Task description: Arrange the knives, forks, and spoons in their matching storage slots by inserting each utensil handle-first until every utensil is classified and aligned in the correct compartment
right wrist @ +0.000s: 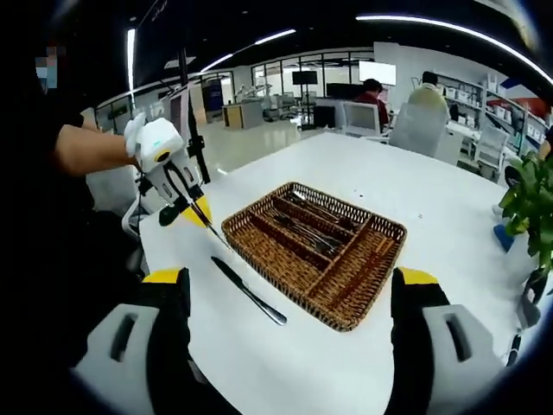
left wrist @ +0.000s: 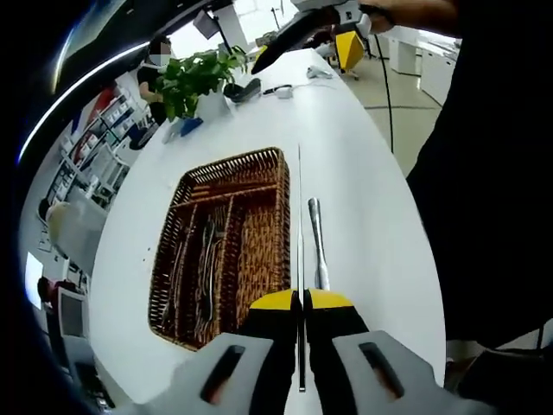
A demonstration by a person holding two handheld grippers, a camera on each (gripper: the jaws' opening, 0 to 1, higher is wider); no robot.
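Left gripper view, read from its left side across: a potted green plant (left wrist: 197, 78) stands near the far end of the white table (left wrist: 363, 173), and nearer lies the wicker cutlery tray (left wrist: 226, 246), brown and split into long compartments. Several metal utensils (left wrist: 206, 264) lie in its left and middle slots; its right-hand slot looks bare, though the weave makes that hard to judge. Just right of the tray, the left gripper (left wrist: 301, 298) has its yellow-tipped jaws pressed together on a knife (left wrist: 300, 225), held edge-on so the blade shows as a thin line running away from the camera. Beside that line a second piece of cutlery (left wrist: 318, 246) lies on the table, handle outward. A person in dark clothing (left wrist: 492, 173) stands at the right. No brand, label or readable writing shows on the tray, the cutlery or the jaws. In the right gripper view, the same left gripper (right wrist: 197, 210) appears at the left, in a person's hand (right wrist: 134, 138), its tips over the table edge. Right of it a dark-handled knife (right wrist: 249, 292) lies flat on the table, just beside the tray (right wrist: 363, 298), not touching it. The right gripper (right wrist: 292, 290) has its jaws spread wide, nothing between them.
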